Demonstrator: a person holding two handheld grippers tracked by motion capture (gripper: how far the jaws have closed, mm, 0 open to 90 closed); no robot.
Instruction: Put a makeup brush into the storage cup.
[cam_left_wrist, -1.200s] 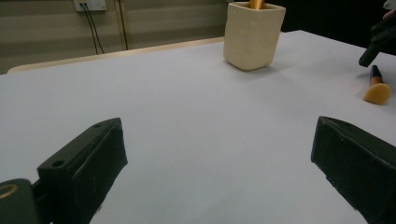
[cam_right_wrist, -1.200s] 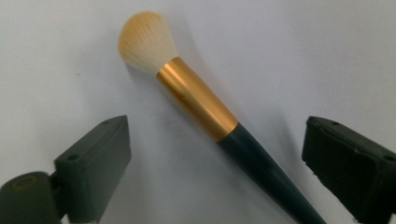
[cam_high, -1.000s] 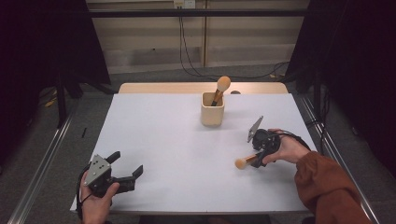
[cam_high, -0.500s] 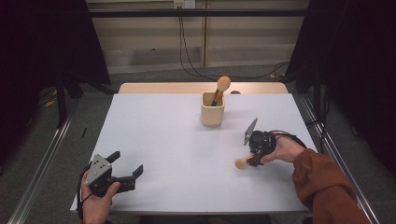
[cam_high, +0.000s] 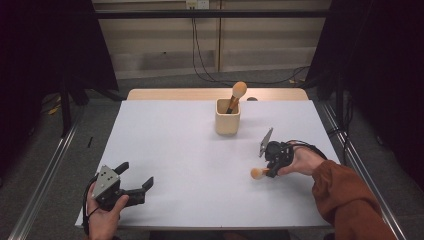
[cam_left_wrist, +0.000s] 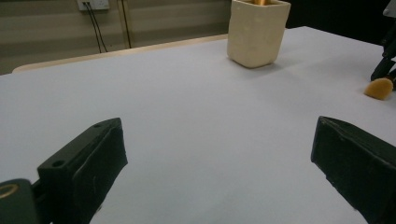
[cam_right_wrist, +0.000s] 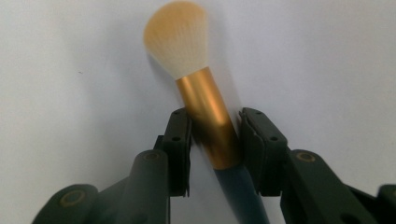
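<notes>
While lying flat, brush (cam_right_wrist: 205, 116) shows orange-tipped bristles, gold ferrule, dark handle.

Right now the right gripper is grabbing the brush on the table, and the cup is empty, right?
Not quite. The cup isn't empty: the high view shows another brush standing in it. The rest is right: the right gripper has just been closing on the brush on the table.
</notes>
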